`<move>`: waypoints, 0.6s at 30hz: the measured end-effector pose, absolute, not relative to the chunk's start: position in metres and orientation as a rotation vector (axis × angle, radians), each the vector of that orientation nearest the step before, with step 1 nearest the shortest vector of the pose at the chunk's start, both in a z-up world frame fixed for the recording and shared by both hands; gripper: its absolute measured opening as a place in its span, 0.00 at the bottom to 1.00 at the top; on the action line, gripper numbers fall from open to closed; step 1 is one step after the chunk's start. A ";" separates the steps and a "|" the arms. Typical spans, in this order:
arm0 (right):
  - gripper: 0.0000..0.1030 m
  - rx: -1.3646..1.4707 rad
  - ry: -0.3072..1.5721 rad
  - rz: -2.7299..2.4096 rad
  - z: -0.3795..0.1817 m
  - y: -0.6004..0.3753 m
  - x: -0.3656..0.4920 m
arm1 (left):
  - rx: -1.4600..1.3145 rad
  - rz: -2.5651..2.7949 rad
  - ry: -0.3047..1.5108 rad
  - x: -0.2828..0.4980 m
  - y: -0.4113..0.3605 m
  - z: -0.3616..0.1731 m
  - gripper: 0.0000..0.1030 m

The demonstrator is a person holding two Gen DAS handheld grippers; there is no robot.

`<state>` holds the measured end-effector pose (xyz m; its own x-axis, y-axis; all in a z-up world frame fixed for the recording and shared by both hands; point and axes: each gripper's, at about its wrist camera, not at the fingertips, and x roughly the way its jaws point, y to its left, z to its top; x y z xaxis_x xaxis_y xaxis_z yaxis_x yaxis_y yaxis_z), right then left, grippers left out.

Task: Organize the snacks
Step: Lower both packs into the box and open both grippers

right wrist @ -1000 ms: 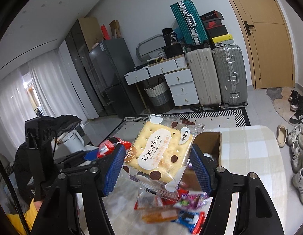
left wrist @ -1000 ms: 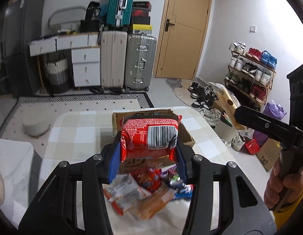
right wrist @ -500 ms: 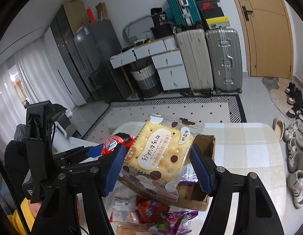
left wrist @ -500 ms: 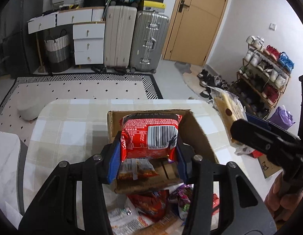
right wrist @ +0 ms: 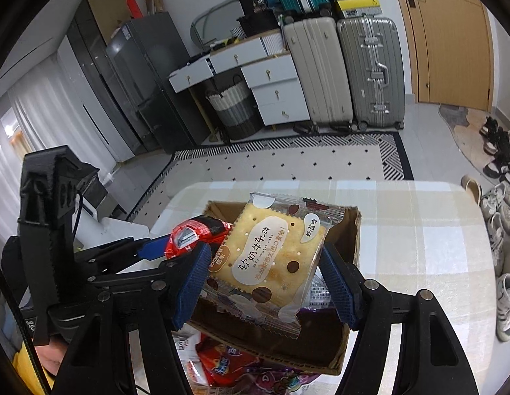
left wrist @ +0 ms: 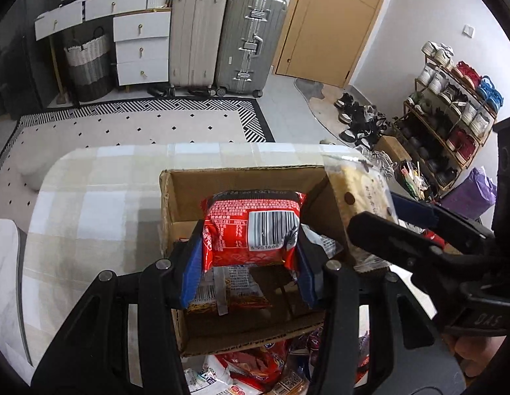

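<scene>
My left gripper (left wrist: 250, 258) is shut on a red snack packet (left wrist: 251, 230) with a barcode, held over the open cardboard box (left wrist: 241, 172). My right gripper (right wrist: 264, 279) is shut on a clear packet of a square cracker (right wrist: 268, 256), also above the box (right wrist: 352, 240). In the left wrist view the cracker packet (left wrist: 357, 194) hangs over the box's right wall, gripped by the right gripper (left wrist: 386, 219). The right wrist view shows the red packet (right wrist: 195, 233) just left of the cracker. At least one packet (left wrist: 235, 293) lies in the box.
Loose snacks (left wrist: 255, 372) are piled at the near side of the box on the checked tablecloth (left wrist: 90, 204). Beyond the table are a patterned rug (left wrist: 139, 125), suitcases (left wrist: 248, 39), white drawers (left wrist: 139, 49) and a shoe rack (left wrist: 452, 105). A hand (left wrist: 475, 352) holds the right gripper.
Both grippers have moved forward and down with their packets, from above the snack pile to over the open box. Neither grip has changed.
</scene>
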<state>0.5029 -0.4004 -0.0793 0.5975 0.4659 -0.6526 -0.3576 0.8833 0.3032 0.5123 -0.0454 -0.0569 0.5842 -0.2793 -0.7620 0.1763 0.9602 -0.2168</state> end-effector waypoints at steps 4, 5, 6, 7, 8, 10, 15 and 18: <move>0.66 0.160 0.833 0.479 -0.093 -0.403 0.509 | -0.133 -0.274 0.924 0.522 -0.045 -0.075 0.44; 0.66 0.170 0.842 0.481 -0.097 -0.403 0.510 | -0.136 -0.275 0.925 0.520 -0.046 -0.079 0.44; 0.66 0.179 0.851 0.482 -0.100 -0.404 0.512 | -0.140 -0.273 0.926 0.523 -0.046 -0.083 0.44; 0.66 0.185 0.861 0.476 -0.103 -0.405 0.514 | -0.143 -0.270 0.929 0.526 -0.046 -0.086 0.44; 0.66 0.188 0.865 0.471 -0.105 -0.406 0.515 | -0.145 -0.272 0.931 0.529 -0.046 -0.089 0.44; 0.66 0.200 0.875 0.468 -0.108 -0.408 0.520 | -0.144 -0.263 0.927 0.529 -0.043 -0.093 0.44; 0.66 0.208 0.891 0.459 -0.111 -0.408 0.523 | -0.141 -0.274 0.927 0.521 -0.037 -0.102 0.44; 0.66 0.212 0.871 0.470 -0.107 -0.407 0.521 | -0.139 -0.269 0.930 0.513 -0.034 -0.104 0.45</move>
